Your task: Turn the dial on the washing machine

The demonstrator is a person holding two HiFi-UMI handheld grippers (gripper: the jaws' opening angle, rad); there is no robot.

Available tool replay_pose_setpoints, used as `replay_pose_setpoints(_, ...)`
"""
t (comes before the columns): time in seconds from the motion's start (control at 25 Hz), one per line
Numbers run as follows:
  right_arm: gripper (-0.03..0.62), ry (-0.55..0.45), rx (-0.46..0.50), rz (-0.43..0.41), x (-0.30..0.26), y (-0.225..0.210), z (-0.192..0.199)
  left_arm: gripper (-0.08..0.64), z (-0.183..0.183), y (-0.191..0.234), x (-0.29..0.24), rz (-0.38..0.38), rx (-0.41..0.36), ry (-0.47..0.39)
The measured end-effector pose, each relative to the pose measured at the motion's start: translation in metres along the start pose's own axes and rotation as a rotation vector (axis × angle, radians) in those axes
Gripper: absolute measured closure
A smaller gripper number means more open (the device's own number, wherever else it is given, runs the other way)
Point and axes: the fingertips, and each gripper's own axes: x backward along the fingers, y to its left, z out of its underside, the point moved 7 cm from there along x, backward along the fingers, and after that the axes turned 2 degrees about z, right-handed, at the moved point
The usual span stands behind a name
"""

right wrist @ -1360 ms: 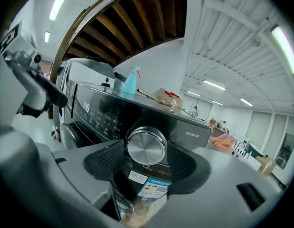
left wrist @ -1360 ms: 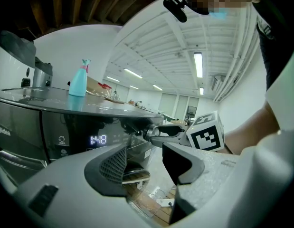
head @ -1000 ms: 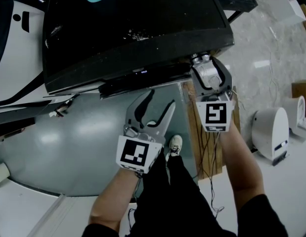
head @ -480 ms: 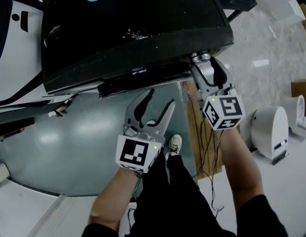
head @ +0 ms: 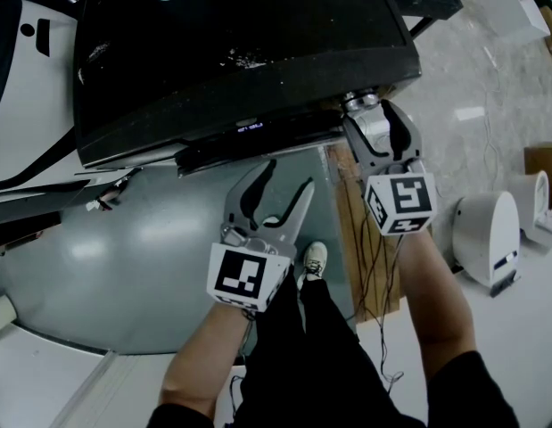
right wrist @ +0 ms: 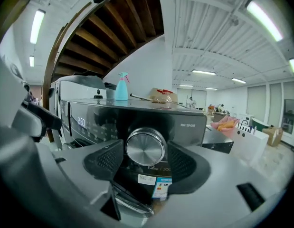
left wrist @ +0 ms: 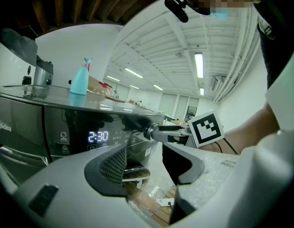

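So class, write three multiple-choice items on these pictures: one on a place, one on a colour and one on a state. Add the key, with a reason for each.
1. Where does the spray bottle stand?
A. on a chair
B. on top of the washing machine
C. on a shelf

2. What colour is the dial?
A. silver
B. red
C. yellow

3. How do the jaws of the right tool stand?
A. shut on the spray bottle
B. shut together, empty
C. apart, with the dial between them

Key:
1 B: the spray bottle stands on the washing machine's flat top.
2 A: the dial is shiny silver metal.
3 C: the jaws have just been opening, and their pads stand off the dial's rim.
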Motion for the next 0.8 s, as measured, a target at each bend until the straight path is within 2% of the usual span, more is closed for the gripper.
replay_pose_setpoints(0.12,0.304,0.033,0.114,0.025,0.001,0.003,-0.002,0.341,0.001,0.000,0.000,-0.001,0.005,0.000)
replay_pose_setpoints(0.28,0.299,0.046,0.334,0.047,-0.001,0.010,-0.003,0.341,0.002,0.001,0.001,0.001,0.004,0.001)
replay_pose_setpoints(0.44,0.304,0.066,0.429,0.065,-0.003,0.014,0.000,0.341,0.003,0.002,0.002,0.000,0.003,0.001)
replay_pose_setpoints(0.64,0.324,0.055,0.386,0.088,-0.005,0.014,0.000,0.341,0.004,0.006,0.002,-0.001,0.007,0.004)
replay_pose_setpoints(0.72,0.324,0.054,0.320,0.085,-0.005,0.013,0.001,0.341,0.004,0.007,0.001,-0.002,0.007,0.002)
replay_pose_setpoints(0.8,0.324,0.046,0.207,0.062,-0.005,0.010,0.001,0.341,0.004,0.007,0.001,-0.004,0.006,0.001)
